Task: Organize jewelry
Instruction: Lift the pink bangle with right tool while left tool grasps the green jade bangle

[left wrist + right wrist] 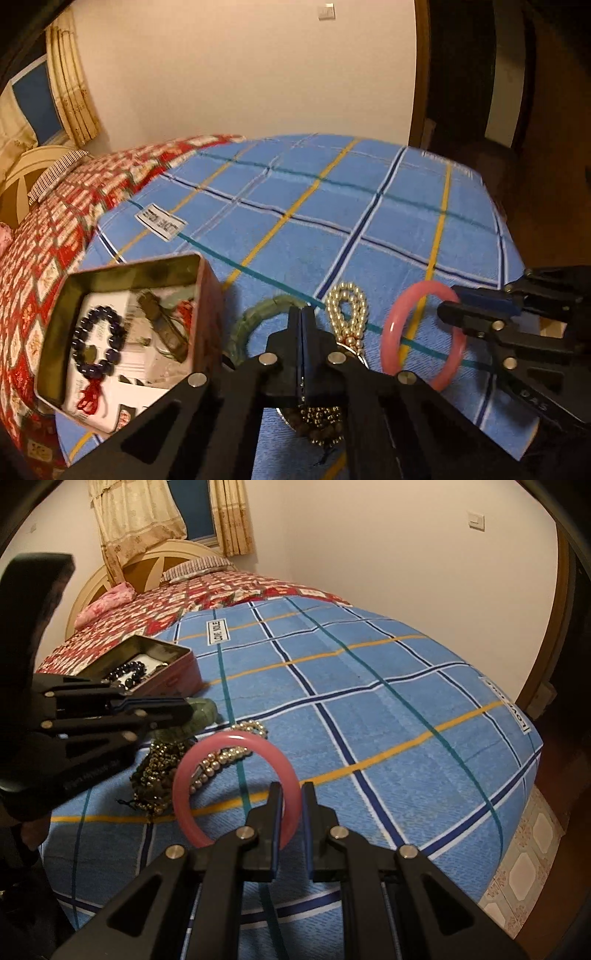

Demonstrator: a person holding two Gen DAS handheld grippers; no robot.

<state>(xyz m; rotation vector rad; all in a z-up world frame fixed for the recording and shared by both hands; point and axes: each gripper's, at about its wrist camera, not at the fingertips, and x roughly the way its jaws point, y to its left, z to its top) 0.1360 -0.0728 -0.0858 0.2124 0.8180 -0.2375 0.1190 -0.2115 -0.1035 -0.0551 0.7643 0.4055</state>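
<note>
The right gripper [291,794] sits nearest its lens, its two black fingers a narrow gap apart with the near arc of the smooth pink ring-shaped bangle [236,790] between them. The left finger lies over the band and the right one stands just outside it; whether the pads already press on it I cannot tell. The bangle looks rigid, glossy and light, probably glass or stone, so it should be slippery and may chip if dropped. A hold straight across the band, pads flat on its inner and outer faces, seems safest.

The left gripper [302,314] has its jaws pressed together with nothing visible between them. It hovers above the heap of jewelry on the blue plaid blanket [332,206], towards the blanket's near edge. Just beyond its tips lie the translucent green beaded bracelet [255,314] and the looped strand of cream pearls [345,306]; under its body is a tangle of small dark and gold beads [321,417]. These strands are limp and will sag, so a pinch on a bunched section suits them.

Left of the heap, near the blanket's left edge, stands the open rectangular metal tin [207,295], already holding a dark purple bead bracelet with a red tassel [98,343].
</note>
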